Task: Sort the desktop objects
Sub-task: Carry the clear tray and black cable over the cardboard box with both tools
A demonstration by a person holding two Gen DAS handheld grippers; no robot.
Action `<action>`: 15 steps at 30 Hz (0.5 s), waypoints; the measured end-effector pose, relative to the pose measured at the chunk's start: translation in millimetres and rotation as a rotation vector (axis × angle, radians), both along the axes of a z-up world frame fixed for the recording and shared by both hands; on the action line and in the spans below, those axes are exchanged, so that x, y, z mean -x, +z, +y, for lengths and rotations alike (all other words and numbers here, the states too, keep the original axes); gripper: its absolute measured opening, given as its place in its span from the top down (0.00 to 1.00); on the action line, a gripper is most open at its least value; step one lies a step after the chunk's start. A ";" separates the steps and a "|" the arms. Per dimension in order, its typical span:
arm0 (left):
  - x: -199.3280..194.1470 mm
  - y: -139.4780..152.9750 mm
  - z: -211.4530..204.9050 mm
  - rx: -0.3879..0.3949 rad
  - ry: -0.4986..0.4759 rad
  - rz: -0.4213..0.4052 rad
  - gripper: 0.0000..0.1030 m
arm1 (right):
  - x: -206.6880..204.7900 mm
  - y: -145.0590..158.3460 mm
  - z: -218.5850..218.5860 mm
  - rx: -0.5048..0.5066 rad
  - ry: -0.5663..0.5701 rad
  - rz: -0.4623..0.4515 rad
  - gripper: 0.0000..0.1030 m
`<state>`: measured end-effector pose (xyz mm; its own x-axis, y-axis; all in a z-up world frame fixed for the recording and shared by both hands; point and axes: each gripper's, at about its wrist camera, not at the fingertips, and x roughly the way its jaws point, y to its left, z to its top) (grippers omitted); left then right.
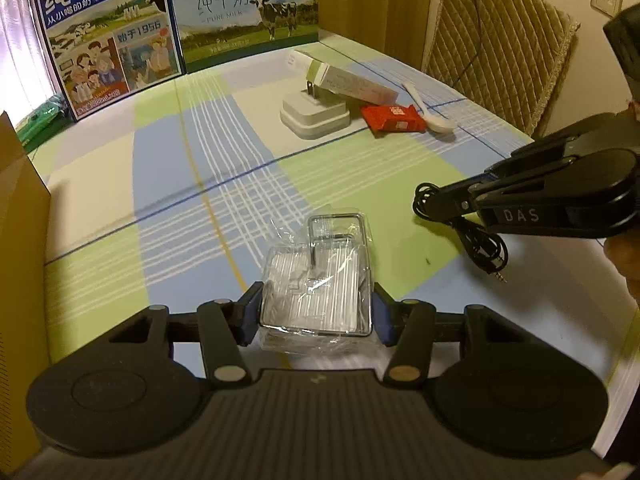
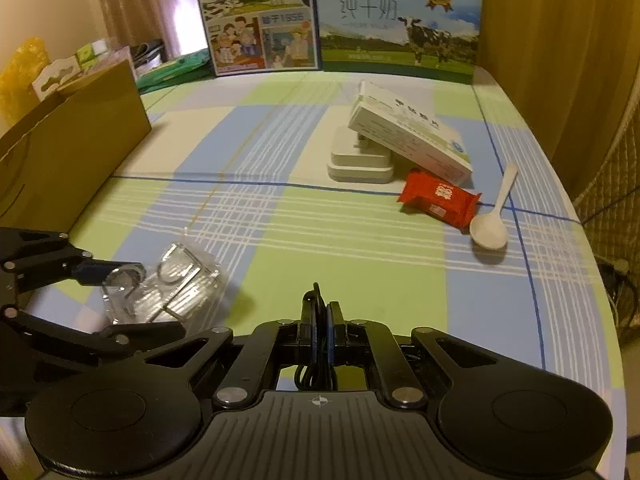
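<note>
Nearest to you, your left gripper (image 1: 316, 312) is clamped on a clear plastic packet (image 1: 320, 280) with a metal wire piece inside; its blue-padded fingers (image 1: 250, 312) press the packet's two sides, and the packet sits low over the tabletop (image 1: 224, 184), though you cannot tell whether it touches the checked cloth. From the right wrist view the same packet (image 2: 168, 288) shows at the lower left, pinched at the end of the left gripper's arms.

Your right gripper (image 2: 320, 320) is closed tight on a coiled black cable (image 2: 316, 304), the fingers nearly together with the loops squeezed between them. In the left wrist view the cable (image 1: 476, 236) hangs in loops under that gripper (image 1: 430, 200), its plug end dangling close to the cloth.

At your left edge stands an open brown cardboard box (image 2: 72, 144).

Farther out, near the middle of the tabletop, a white square charger (image 2: 360, 160) lies flat, and a long white-and-green carton (image 2: 408, 136) leans tilted across its top. Just beside the carton's lower end lies a red snack packet (image 2: 438, 198), and a white plastic spoon (image 2: 494, 216) rests just to the right of it, bowl toward you.

At the far edge two milk cartons stand upright side by side: a blue one (image 2: 256, 16) with cartoon figures on the left, a pale one (image 2: 400, 24) with a cow on the right.
</note>
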<state>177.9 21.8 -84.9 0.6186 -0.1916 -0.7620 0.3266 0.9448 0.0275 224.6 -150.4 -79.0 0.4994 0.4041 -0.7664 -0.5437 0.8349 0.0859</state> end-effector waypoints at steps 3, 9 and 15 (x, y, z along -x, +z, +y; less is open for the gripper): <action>-0.5 -1.8 0.6 0.002 0.004 0.010 0.52 | -0.2 1.2 -2.4 -0.019 -0.010 0.003 0.98; 2.0 5.6 3.5 0.018 0.015 -0.021 0.52 | -0.2 11.2 -9.4 -0.071 -0.045 -0.024 0.99; 10.9 17.6 7.7 0.016 0.024 -0.050 0.52 | 8.6 19.3 -9.5 -0.107 -0.044 -0.033 0.98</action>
